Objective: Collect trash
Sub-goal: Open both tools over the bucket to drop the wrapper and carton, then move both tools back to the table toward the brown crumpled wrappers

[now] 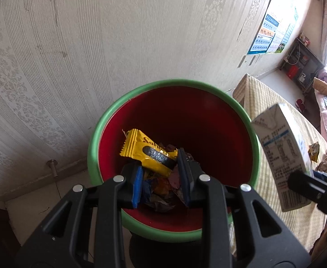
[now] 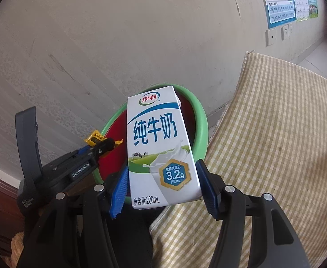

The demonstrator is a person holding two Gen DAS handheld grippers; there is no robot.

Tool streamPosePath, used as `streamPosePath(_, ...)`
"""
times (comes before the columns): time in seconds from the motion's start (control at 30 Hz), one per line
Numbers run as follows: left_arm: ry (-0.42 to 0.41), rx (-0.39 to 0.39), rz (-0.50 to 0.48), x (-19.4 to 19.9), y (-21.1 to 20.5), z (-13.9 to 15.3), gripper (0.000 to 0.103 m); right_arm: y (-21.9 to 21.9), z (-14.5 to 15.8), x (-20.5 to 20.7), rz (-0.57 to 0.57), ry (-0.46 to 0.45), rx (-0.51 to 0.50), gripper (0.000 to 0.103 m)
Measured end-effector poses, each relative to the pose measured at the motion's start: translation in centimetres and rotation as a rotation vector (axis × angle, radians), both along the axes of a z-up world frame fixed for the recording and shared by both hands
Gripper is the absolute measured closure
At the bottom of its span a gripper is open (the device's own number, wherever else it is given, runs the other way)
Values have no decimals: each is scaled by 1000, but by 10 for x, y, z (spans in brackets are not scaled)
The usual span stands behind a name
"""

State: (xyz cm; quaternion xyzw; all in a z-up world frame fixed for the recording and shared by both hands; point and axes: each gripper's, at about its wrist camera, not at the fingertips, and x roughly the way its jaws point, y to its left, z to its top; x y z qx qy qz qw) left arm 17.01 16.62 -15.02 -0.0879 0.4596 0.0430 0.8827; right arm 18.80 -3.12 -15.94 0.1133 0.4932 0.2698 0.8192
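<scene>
We should spread our left gripper fully while it hangs over the green-rimmed red plastic bin, dropping the crinkly yellow foil wrapper pinched between its pads. Our right gripper, beside the rim, clamps the white cardboard milk carton upright

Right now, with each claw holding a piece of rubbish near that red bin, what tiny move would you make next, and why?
Probably open the left gripper. It pinches the yellow wrapper over the red bin, above other wrappers, so it should drop straight in. The right gripper clamps the milk carton near the rim, apparently not yet over the opening, so it goes second.
</scene>
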Motion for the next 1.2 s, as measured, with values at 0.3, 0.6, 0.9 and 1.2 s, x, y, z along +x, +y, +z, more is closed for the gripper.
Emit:
streamPosePath(0.3, 18, -23, -7, 5, 5, -8, 76, 22, 3, 6, 16, 0, 29, 47)
streamPosePath(0.6, 32, -29, -11, 8, 5, -11, 76, 39, 7, 3, 39, -25, 24, 47)
streamPosePath(0.9, 40, -21, 14, 7, 8, -10, 40, 30, 11, -2, 13, -56, 45, 35)
streamPosePath(1.2, 1, 15, 38, -7, -2, 6, 33, -65, 11, -33, -184, -126, -79, 34)
